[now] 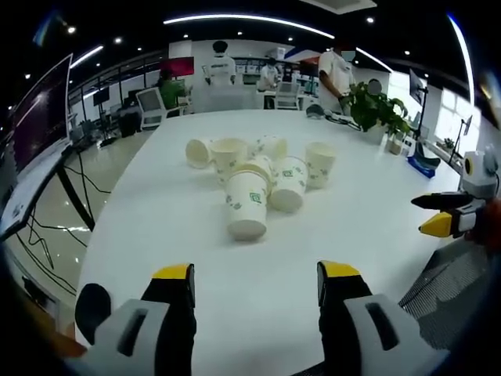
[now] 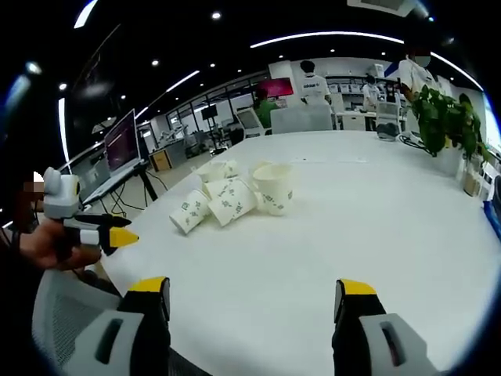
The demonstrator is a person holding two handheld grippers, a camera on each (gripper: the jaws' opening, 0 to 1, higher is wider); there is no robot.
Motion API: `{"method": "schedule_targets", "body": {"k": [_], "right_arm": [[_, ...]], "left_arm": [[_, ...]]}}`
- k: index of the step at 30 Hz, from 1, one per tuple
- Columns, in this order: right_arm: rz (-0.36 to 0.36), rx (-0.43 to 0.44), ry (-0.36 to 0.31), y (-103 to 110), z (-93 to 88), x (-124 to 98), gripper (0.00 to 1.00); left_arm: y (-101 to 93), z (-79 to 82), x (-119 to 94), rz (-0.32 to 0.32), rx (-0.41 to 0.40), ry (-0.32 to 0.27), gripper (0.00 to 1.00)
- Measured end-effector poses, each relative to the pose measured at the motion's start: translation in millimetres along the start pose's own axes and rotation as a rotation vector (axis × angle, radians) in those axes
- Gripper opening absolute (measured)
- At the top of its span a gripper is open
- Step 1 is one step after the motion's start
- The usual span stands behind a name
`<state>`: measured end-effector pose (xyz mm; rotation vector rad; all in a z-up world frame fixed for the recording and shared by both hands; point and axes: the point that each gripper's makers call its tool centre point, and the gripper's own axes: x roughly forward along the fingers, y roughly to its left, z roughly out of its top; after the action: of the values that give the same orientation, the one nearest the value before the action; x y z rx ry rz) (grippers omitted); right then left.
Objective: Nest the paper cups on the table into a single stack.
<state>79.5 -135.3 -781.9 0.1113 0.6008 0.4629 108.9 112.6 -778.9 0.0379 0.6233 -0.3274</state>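
Note:
Several white paper cups with green print cluster in the middle of the white table (image 1: 149,235). Nearest me lies a short nested stack (image 1: 249,200) on its side, mouth away. Beside it lies another cup (image 1: 288,183), with upright cups (image 1: 319,163) (image 1: 227,154) behind. My left gripper (image 1: 256,274) is open, well short of the cups, holding nothing. The right gripper (image 1: 429,213) comes in from the right edge, jaws apart. In the right gripper view the cup cluster (image 2: 233,202) lies ahead to the left, with one upright cup (image 2: 274,186). My right gripper (image 2: 252,288) is open and empty. The left gripper (image 2: 119,232) shows at the left, held in a hand.
A potted plant (image 1: 376,106) (image 2: 442,117) stands at the table's far right. Several people stand by desks behind the table. A monitor (image 1: 35,117) on a stand is to the left, off the table. A mesh chair back (image 1: 450,294) is near the table edge.

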Motion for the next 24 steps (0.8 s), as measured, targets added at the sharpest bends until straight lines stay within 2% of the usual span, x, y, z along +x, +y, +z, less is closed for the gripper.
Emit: {"method": "schedule_targets", "body": {"k": [24], "right_arm": [[0.002,0.006,-0.004,0.1,0.9,-0.7,0.85]], "left_arm": [[-3.8,2.9,-5.5,0.001,0.000,0.005,0.61]]}}
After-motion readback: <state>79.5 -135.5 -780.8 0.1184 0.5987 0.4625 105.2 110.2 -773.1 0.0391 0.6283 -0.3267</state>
